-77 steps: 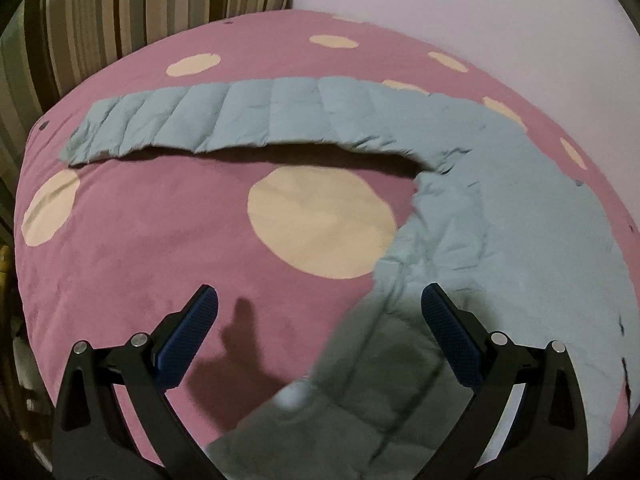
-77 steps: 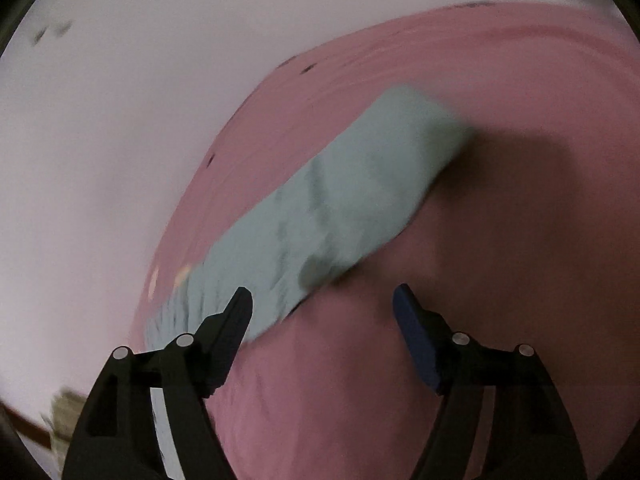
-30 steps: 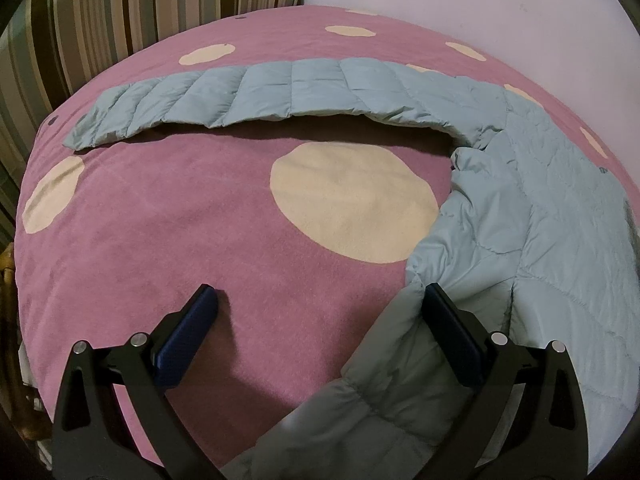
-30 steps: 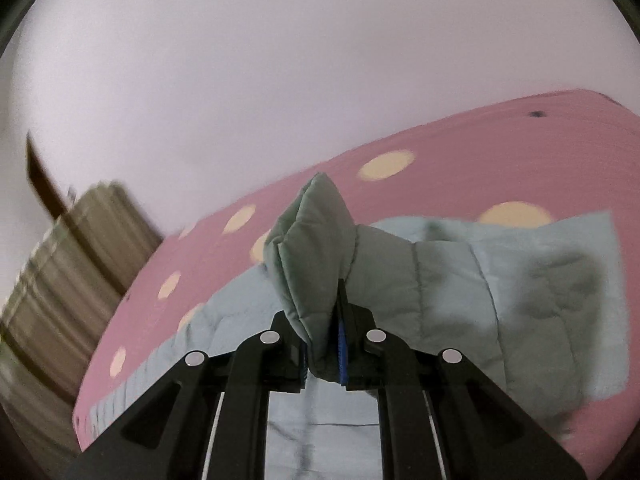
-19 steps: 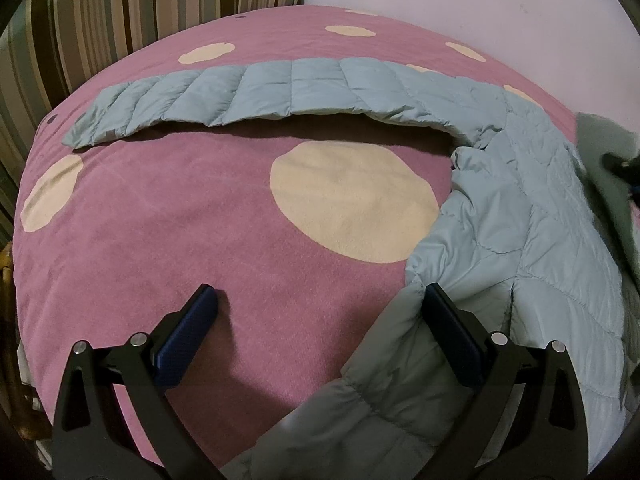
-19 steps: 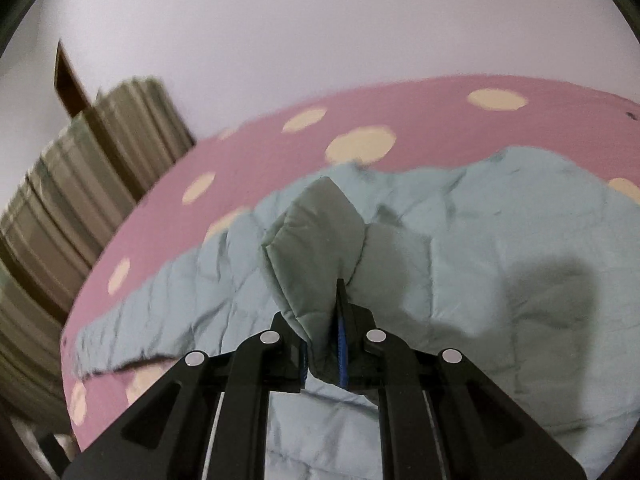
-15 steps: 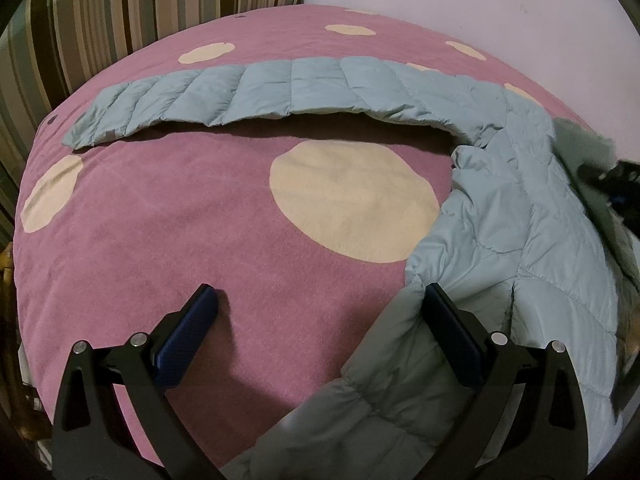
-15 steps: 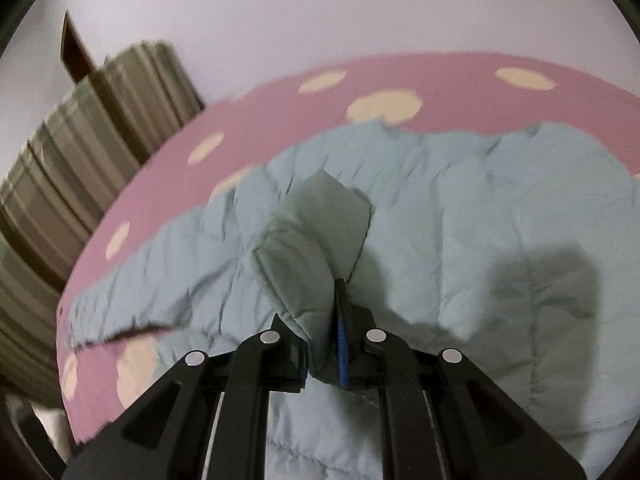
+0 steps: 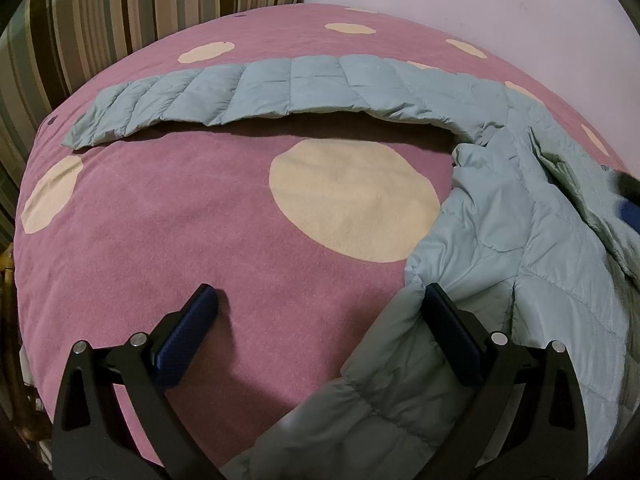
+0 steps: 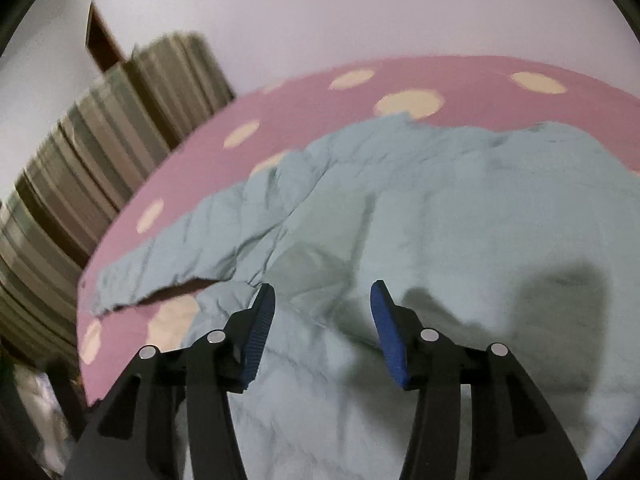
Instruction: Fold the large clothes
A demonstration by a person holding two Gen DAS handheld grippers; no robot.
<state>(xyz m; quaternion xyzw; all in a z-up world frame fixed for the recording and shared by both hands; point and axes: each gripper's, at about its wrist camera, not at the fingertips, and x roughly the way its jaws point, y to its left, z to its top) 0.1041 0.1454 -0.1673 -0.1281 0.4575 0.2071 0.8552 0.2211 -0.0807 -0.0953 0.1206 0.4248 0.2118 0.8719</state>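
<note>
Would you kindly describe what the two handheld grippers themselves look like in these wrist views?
Both look alike. The left gripper and the right gripper each have two black, angular plastic fingers with cut-out openings, round silver pivot screws at the joints, and dark blue ribbed pads on the inner faces. No cables, markings, sleeves or hands show.

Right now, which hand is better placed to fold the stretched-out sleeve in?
Left, probably. The left gripper stands open facing the sleeve across the pink spotted blanket. The right gripper, just opened, hovers over the jacket body, nothing between its fingers.
</note>
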